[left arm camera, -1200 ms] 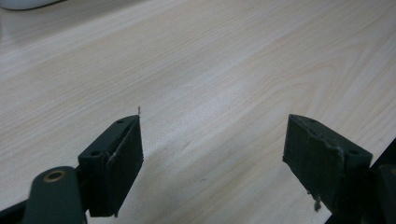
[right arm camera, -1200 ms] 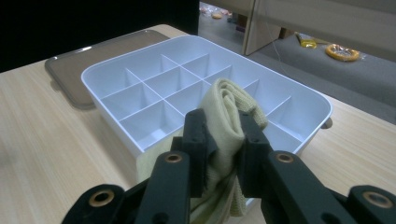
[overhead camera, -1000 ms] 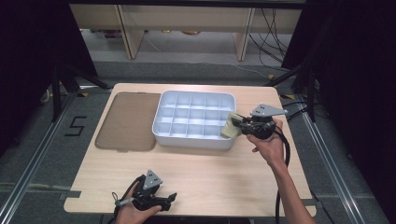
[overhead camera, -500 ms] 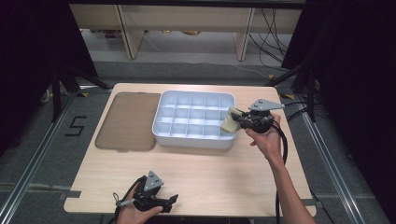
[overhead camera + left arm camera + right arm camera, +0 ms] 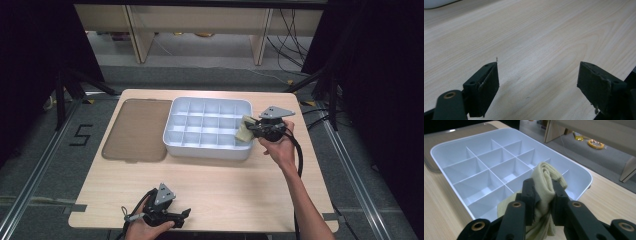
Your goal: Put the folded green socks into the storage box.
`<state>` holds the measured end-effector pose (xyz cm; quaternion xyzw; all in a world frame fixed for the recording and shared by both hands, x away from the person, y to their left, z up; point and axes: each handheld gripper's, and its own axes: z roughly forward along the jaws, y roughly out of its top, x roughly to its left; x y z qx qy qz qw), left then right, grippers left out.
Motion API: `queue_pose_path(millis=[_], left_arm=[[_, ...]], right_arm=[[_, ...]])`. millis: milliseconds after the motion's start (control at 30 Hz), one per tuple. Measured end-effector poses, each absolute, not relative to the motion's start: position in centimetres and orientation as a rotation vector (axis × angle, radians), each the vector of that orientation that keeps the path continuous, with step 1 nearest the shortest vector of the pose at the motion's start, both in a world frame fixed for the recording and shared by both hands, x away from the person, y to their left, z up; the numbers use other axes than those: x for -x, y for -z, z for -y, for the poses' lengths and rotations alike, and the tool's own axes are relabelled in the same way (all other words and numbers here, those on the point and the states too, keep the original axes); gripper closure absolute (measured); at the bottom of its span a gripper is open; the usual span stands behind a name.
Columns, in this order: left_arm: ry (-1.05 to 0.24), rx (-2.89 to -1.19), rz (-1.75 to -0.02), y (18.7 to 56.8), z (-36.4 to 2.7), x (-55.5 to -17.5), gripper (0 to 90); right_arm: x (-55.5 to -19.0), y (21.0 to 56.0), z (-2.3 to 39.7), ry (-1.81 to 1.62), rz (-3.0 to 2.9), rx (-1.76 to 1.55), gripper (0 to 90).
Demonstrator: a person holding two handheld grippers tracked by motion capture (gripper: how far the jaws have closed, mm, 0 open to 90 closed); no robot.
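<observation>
Pale yellow cloth [image 5: 546, 182] pinched in right tongs [image 5: 543, 195] over white tray [image 5: 449, 145]; left tongs [image 5: 539, 82] spread.

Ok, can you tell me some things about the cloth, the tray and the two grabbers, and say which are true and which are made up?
1. The right gripper squeezes a yellow cloth. True.
2. The cloth is over the lid. False: it is at the right end of the tray, and the lid lies flat to the tray's left.
3. The tray's compartments are full of small parts. False: the ones that can be seen are empty.
4. The left gripper is open with nothing between its jaws. True.
5. The left gripper is over the tray. False: it is over bare table near the front edge.
</observation>
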<state>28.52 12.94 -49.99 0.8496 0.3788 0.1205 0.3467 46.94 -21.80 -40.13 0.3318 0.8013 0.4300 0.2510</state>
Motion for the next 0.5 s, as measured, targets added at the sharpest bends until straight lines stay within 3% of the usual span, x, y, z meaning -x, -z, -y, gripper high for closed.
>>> queue_pose_path(millis=[133, 500], left_arm=[[-0.332, -2.116, -1.033, 50.4, -12.4, -28.4, 17.1], [-0.327, -2.168, -0.991, 50.1, -12.8, -28.5, 17.5]], right_arm=[[-47.4, 40.8, 21.5, -1.145, -2.181, -0.903, 76.7], [-48.0, 41.7, 21.3, -1.056, -2.199, -0.892, 76.5]])
